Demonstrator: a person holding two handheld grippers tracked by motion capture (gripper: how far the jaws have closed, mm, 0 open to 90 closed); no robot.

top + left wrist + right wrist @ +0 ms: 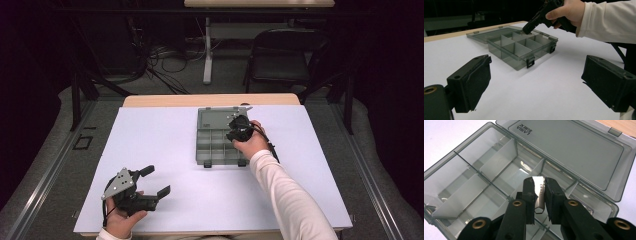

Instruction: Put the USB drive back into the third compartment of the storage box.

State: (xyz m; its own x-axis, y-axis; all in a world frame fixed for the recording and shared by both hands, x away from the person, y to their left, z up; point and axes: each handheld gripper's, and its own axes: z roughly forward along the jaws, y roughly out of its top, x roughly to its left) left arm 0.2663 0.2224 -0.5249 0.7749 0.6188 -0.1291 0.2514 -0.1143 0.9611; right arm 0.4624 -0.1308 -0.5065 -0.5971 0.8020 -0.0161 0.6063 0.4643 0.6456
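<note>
Eraser held above the open box, not yet placed.
My right gripper [540, 195] grasps a white eraser [540, 188] over the compartment box [474, 157] at frame centre (compartments look empty); left gripper [150, 186] waits released, lower left.

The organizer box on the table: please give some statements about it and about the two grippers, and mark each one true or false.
1. The organizer box has its lid open. True.
2. The right gripper is empty. False: its jaws are shut on a small white eraser.
3. The left gripper is over the box. False: it is held near the table's front edge, jaws wide apart.
4. The box's compartments hold screws. False: those in view look empty.
5. The right gripper is above the box. True.
</note>
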